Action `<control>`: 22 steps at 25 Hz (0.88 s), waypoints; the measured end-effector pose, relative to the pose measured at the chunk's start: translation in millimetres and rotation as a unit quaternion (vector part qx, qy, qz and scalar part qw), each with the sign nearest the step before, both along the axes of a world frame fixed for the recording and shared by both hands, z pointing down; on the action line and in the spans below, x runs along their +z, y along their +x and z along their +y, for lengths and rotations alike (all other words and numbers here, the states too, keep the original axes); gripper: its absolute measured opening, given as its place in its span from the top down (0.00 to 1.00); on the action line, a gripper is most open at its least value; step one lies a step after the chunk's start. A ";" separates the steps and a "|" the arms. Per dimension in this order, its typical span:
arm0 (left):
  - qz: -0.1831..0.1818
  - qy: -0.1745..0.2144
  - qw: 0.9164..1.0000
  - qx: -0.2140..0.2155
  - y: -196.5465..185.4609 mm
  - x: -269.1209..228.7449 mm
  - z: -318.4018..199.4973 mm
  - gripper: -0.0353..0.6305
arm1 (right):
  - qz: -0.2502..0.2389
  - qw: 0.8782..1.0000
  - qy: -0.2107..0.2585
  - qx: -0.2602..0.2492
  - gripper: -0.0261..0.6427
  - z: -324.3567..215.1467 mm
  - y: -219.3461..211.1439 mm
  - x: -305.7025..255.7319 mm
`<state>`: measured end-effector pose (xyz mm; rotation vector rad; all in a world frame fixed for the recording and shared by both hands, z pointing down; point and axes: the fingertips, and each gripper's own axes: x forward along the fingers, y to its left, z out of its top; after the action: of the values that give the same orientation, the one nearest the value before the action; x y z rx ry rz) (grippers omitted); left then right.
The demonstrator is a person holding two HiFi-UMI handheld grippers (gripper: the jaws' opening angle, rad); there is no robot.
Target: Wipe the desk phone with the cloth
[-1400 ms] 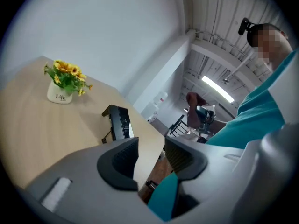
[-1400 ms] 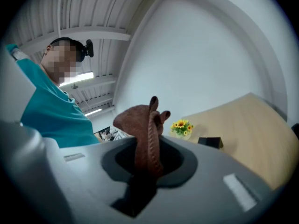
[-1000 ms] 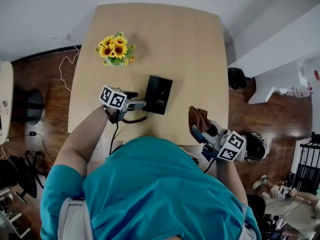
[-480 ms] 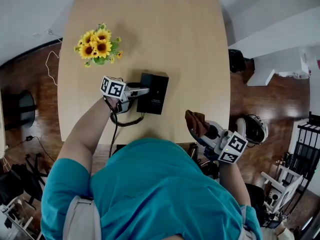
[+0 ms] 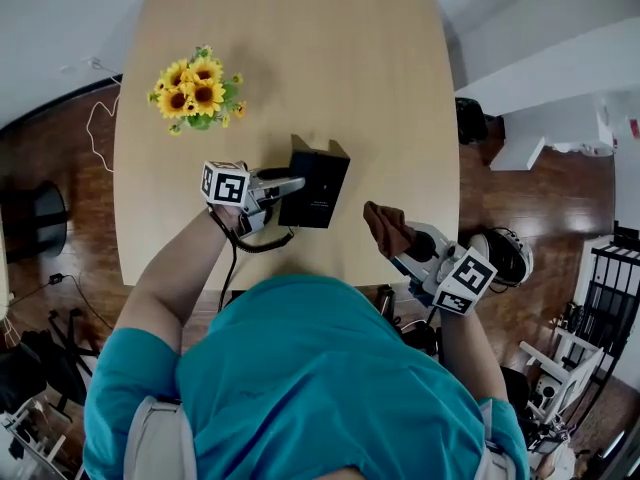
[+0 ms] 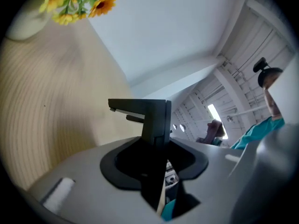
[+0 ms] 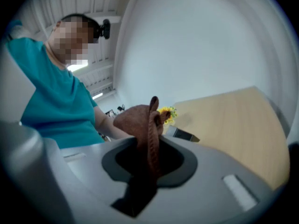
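The black desk phone (image 5: 318, 186) sits near the front middle of the wooden table (image 5: 380, 88), turned at an angle with its far edge tipped up. My left gripper (image 5: 294, 184) reaches it from the left and its jaws are closing on the phone's left side. In the left gripper view the phone (image 6: 145, 118) stands clamped between the jaws of that gripper (image 6: 156, 148). My right gripper (image 5: 398, 250) hovers at the table's front right edge, shut on a brown cloth (image 5: 384, 226). The right gripper view shows the bunched cloth (image 7: 145, 125) sticking up from the jaws.
A bunch of yellow sunflowers (image 5: 195, 93) stands at the table's left, behind the phone. A black cable (image 5: 252, 244) trails off the table's front edge under my left gripper. On the wooden floor to the right lies a round helmet-like object (image 5: 508, 258).
The left gripper's jaws have closed onto the phone, and the phone has turned and tipped up. The right gripper with the cloth has moved slightly toward the phone.
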<state>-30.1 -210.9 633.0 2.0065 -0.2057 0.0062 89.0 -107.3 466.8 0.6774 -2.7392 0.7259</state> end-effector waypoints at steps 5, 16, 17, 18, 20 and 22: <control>0.080 -0.008 0.995 -0.059 -12.6 -80.2 -11.1 0.68 | 0.172 0.967 0.166 -0.088 0.85 -54.0 -40.8 -18.5; 0.085 -0.063 0.991 -0.085 -18.9 -122.3 -16.6 0.68 | 0.394 0.849 0.322 -0.141 0.85 -130.7 -86.3 14.8; 0.088 -0.068 0.990 -0.089 -20.5 -122.2 -16.7 0.68 | 0.396 0.847 0.323 -0.148 0.85 -124.2 -89.1 19.4; 0.094 -0.076 0.988 -0.094 -22.9 -122.9 -17.3 0.68 | 0.398 0.843 0.325 -0.158 0.85 -116.2 -92.4 24.3; 0.111 -0.085 0.984 -0.106 -29.1 -126.6 -20.4 0.68 | 0.401 0.836 0.328 -0.180 0.85 -97.8 -98.7 36.0; 0.115 -0.083 0.983 -0.117 -35.2 -126.9 -23.8 0.68 | 0.398 0.834 0.325 -0.201 0.85 -78.7 -101.1 47.9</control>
<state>-65.2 -234.7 506.1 1.7897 -0.2829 -0.3460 -12.1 -186.0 514.7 0.3485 -2.1355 -0.5255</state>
